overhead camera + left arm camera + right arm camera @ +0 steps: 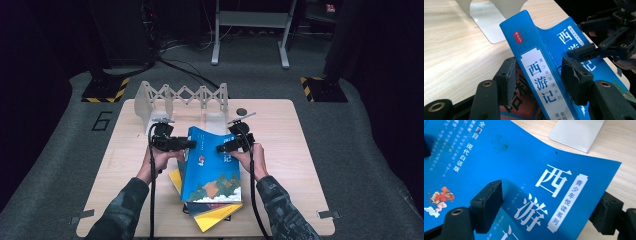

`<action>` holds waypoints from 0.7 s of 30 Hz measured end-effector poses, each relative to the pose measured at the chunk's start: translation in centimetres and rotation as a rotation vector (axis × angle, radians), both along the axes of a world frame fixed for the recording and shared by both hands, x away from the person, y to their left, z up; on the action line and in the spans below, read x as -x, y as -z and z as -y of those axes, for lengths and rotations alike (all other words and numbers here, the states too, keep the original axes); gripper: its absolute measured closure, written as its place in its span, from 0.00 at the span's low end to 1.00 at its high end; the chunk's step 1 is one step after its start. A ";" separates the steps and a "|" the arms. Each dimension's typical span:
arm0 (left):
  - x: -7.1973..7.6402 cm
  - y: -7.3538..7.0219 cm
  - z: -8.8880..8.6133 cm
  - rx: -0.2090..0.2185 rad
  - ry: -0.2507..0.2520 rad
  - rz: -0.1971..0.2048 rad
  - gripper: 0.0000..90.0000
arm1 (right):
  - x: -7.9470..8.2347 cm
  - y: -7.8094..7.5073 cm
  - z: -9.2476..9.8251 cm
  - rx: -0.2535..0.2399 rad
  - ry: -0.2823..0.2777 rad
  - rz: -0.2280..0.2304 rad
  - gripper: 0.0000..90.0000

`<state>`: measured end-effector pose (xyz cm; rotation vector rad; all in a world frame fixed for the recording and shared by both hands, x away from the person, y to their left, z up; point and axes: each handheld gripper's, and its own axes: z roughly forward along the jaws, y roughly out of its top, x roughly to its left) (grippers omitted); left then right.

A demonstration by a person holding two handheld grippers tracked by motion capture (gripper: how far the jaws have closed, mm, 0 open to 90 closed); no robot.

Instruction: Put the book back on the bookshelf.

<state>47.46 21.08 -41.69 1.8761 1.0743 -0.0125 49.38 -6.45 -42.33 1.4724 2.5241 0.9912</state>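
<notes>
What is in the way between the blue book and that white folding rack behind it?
Nothing visible. Bare table lies between the blue book and the white folding rack. The left gripper clasps the book's spine; the right gripper straddles its other edge.

White folding rack at table's far edge; yellow book below.

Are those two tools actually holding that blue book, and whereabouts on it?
The left tool grips the blue book across its spine, near the top. The right tool straddles the front cover's opposite edge; whether its pads press cannot be told.
</notes>
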 end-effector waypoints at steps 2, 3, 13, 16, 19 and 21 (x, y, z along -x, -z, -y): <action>-0.1 0.0 0.0 -0.004 0.015 -0.013 0.51 | 0.1 0.0 -0.2 0.002 -0.011 0.005 0.23; -0.1 0.1 0.0 -0.005 0.014 -0.016 0.51 | 0.1 0.0 -0.2 0.002 -0.011 0.005 0.23; 0.0 0.0 1.1 -0.064 0.033 -0.030 0.50 | 0.2 -0.1 -1.0 0.006 -0.034 0.019 0.23; 0.7 -0.9 1.3 -0.088 0.032 0.024 0.50 | 0.2 -0.3 -0.2 -0.006 -0.015 0.021 0.19; 1.0 -1.5 1.4 -0.119 0.032 0.059 0.51 | 0.4 -0.3 0.2 0.004 -0.006 0.014 0.18; 1.2 -1.9 1.3 -0.133 0.026 0.078 0.51 | 0.4 -0.1 0.5 -0.009 -0.030 -0.008 0.21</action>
